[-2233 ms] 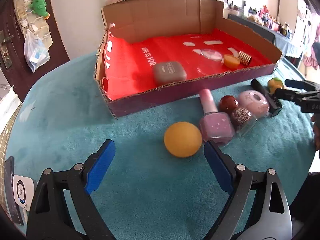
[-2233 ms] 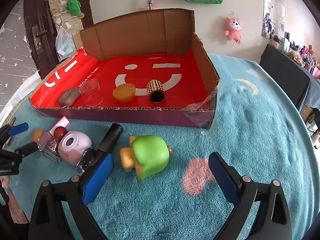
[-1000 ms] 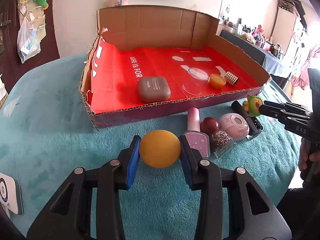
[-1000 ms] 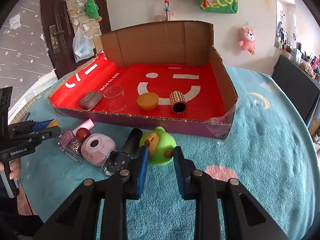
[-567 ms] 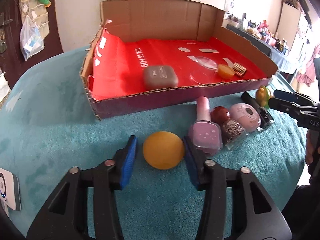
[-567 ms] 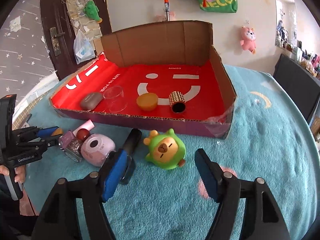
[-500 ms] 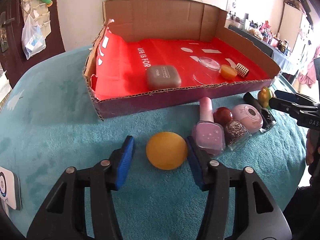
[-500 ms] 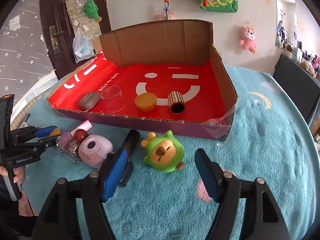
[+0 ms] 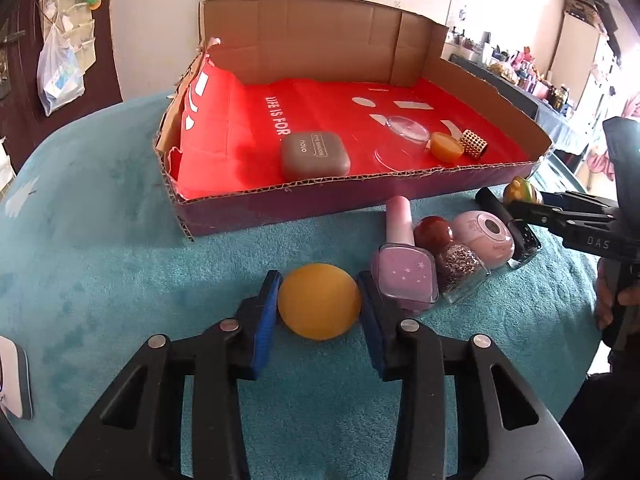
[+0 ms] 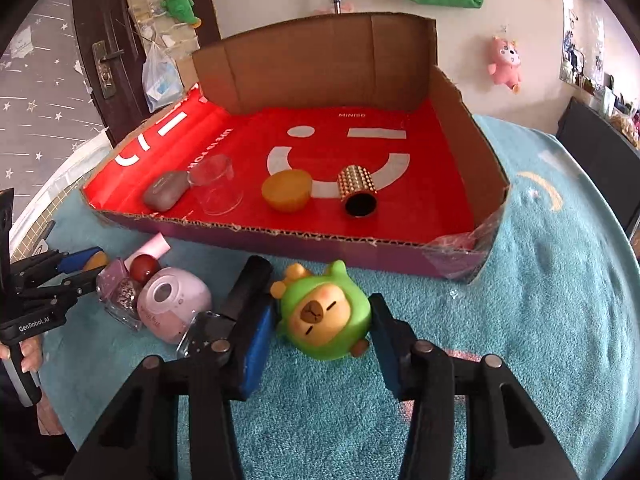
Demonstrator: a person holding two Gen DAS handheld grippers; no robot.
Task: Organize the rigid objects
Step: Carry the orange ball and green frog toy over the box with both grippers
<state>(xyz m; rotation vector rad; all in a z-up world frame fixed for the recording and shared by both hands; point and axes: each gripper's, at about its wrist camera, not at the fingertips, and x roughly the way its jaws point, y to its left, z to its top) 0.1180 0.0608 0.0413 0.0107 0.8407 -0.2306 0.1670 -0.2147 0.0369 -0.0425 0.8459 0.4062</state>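
In the left wrist view my left gripper (image 9: 319,307) is shut on an orange ball (image 9: 319,301) on the teal cloth, both blue pads touching its sides. In the right wrist view my right gripper (image 10: 323,326) is shut on a green capybara toy (image 10: 325,316), pads against its sides. The cardboard box (image 9: 224,210) with a red liner stands behind, also in the right wrist view (image 10: 456,100). It holds a grey case (image 9: 314,155), a clear cup (image 10: 214,188), an orange half-sphere (image 10: 286,190) and a gold studded tube (image 10: 358,190).
Beside the ball lie a pink nail polish bottle (image 9: 404,264), a glitter bottle with a red cap (image 9: 452,256), a pink round container (image 9: 484,238) and a black-capped bottle (image 10: 236,304). The other gripper shows at each view's edge. A white device (image 9: 14,384) lies at the far left.
Both grippers opened about half a second ago and have closed again: the left onto the orange ball, the right onto the green toy. The toy now faces the camera.
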